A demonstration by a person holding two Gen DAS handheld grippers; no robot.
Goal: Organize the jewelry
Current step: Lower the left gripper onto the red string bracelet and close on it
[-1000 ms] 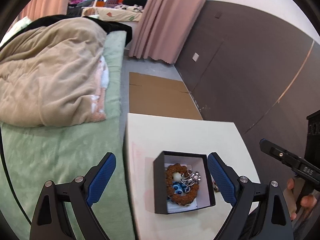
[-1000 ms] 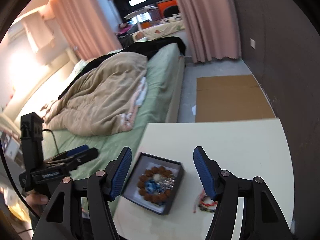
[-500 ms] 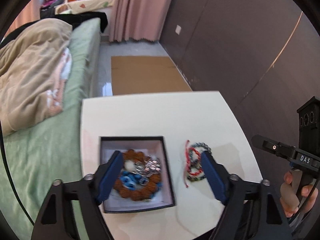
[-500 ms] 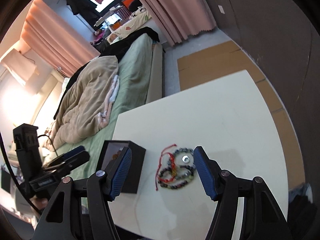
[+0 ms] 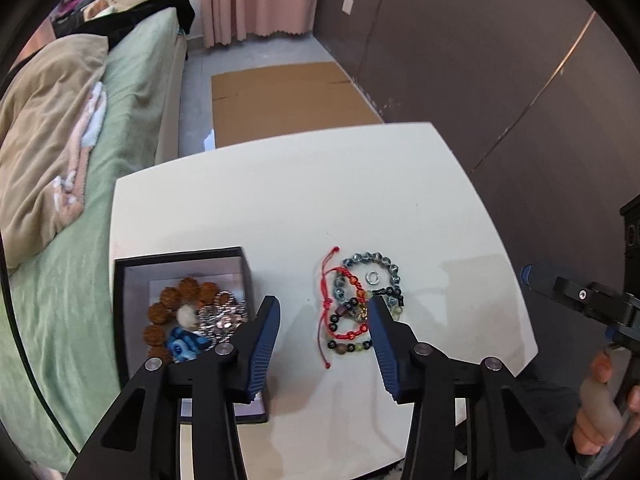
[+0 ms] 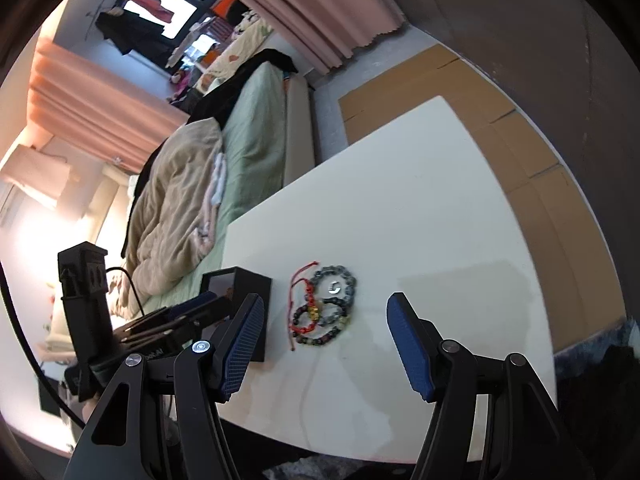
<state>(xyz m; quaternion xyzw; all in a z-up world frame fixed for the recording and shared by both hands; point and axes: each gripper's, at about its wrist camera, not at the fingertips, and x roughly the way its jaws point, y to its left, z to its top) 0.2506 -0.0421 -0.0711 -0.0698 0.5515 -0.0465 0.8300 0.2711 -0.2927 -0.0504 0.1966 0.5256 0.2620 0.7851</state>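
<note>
My left hand-held gripper (image 5: pixel 323 312), empty jaws just narrowing, hangs over the bracelet pile (image 5: pixel 360 304) on the counter (image 5: pixel 304 200), right of the box (image 5: pixel 180 316); my right hand-held gripper (image 6: pixel 325 308), unclenched, waits farther back.

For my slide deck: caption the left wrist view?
Left gripper, jaws closing, above loose bracelets beside the jewelry box on a white table.

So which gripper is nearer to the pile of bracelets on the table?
Left. The left gripper hangs right over the bracelets, its jaws just closing with nothing gripped. The right gripper is farther back, jaws open.
</note>
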